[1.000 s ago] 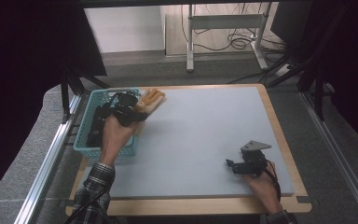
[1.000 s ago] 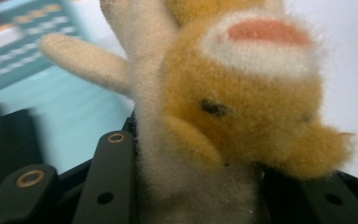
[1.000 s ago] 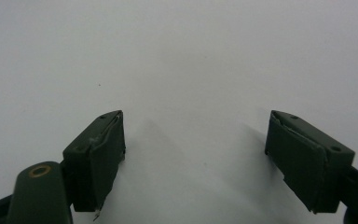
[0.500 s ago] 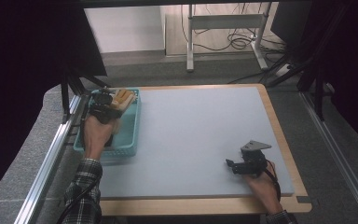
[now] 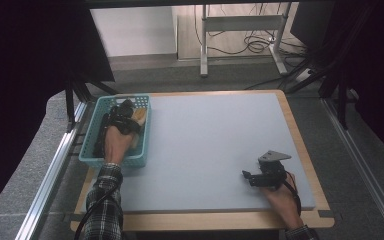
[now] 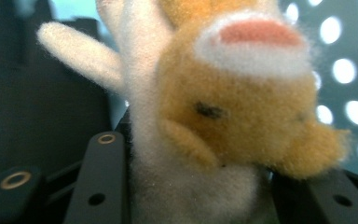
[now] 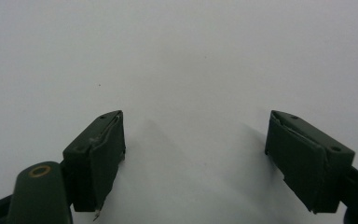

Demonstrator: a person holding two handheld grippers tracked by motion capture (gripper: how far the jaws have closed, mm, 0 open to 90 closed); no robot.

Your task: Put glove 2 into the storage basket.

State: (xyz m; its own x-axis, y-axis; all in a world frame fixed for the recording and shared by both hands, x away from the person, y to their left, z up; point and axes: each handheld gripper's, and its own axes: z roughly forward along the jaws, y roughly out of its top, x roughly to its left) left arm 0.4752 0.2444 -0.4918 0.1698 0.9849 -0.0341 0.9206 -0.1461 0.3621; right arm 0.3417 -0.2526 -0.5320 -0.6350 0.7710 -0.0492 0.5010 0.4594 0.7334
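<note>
Left hand-held gripper (image 5: pixel 130 114), jaws just opening around the fuzzy orange-and-white plush toy (image 6: pixel 223 116), should release it low inside the teal perforated plastic basket (image 5: pixel 87 150); right hand-held gripper (image 7: pixel 196 158) rests open.

Your high view is dim and dark at its side edges; the plush toy (image 6: pixel 223 116) blurs up close, and soft shadows trail the right gripper (image 7: pixel 196 154).

A grey mat (image 5: pixel 210 150) is being borne by a wooden table (image 5: pixel 300 145). At the far side, a white metal stand (image 5: pixel 240 30) and loose cables (image 5: pixel 252 45) are being displayed on the floor (image 5: pixel 145 70).
</note>
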